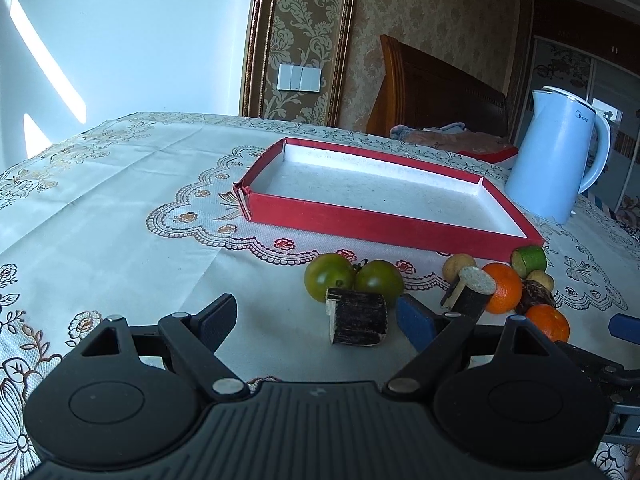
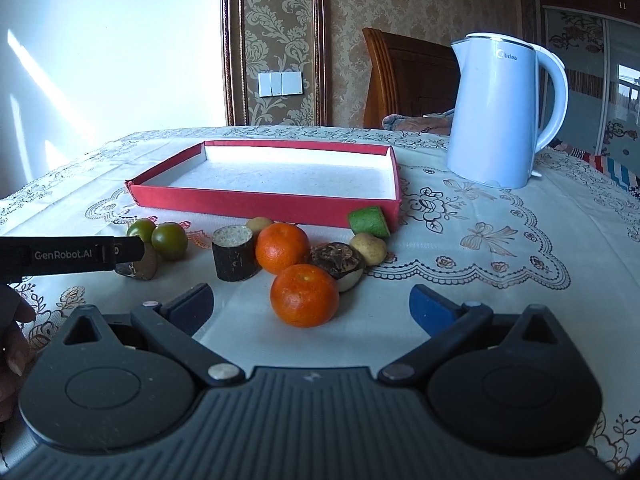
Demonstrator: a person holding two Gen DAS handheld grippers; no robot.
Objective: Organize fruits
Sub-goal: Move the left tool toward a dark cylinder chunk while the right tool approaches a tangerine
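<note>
Left gripper (image 1: pixel 320 322): jaws standing wide apart at lower centre, flanking a dark cut chunk (image 1: pixel 357 317).
Fruits: two green tomatoes (image 1: pixel 352 281) sitting mid-frame; oranges (image 1: pixel 506 288) lying centre right.
Red tray (image 1: pixel 384 226): resting on the bench (image 1: pixel 120 208).

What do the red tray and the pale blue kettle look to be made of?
Red tray: likely cardboard, matte red outside, white lining; one corner seam is split.
Kettle: probably smooth plastic with a soft sheen and a moulded handle.

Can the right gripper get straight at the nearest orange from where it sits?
Probably yes. The right gripper is open, and the nearest orange lies directly ahead between its fingers with bare tablecloth around it; only the brown fruit behind touches it.
</note>
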